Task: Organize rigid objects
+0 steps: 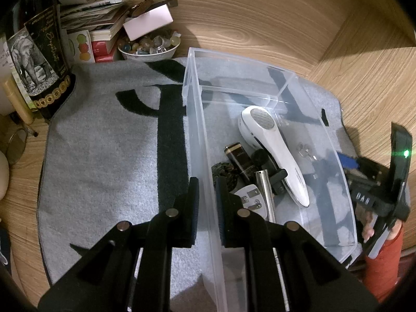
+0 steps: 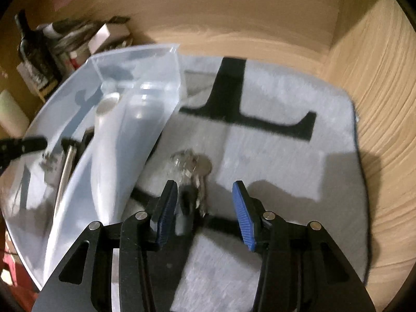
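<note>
A clear plastic bin [image 1: 338,171] stands on a grey mat [image 1: 104,156]. My left gripper [image 1: 207,197] is shut on the bin's left wall. Inside lie a white handheld device [image 1: 273,145], a white plug adapter [image 1: 253,199], a silver tube [image 1: 264,189], a dark lipstick-like tube [image 1: 239,160] and small black items. In the right wrist view the bin [image 2: 145,119] is at left. My right gripper [image 2: 205,202] is open above a bunch of keys [image 2: 192,166] lying on the mat [image 2: 273,156] beside the bin. The right gripper also shows in the left wrist view [image 1: 384,192].
At the back left stand a dark bottle with an elephant label [image 1: 33,59], a stack of books and papers [image 1: 98,23], a white box [image 1: 148,22] and a bowl of glass beads [image 1: 149,46]. Wooden walls [image 1: 260,13] enclose the back and right.
</note>
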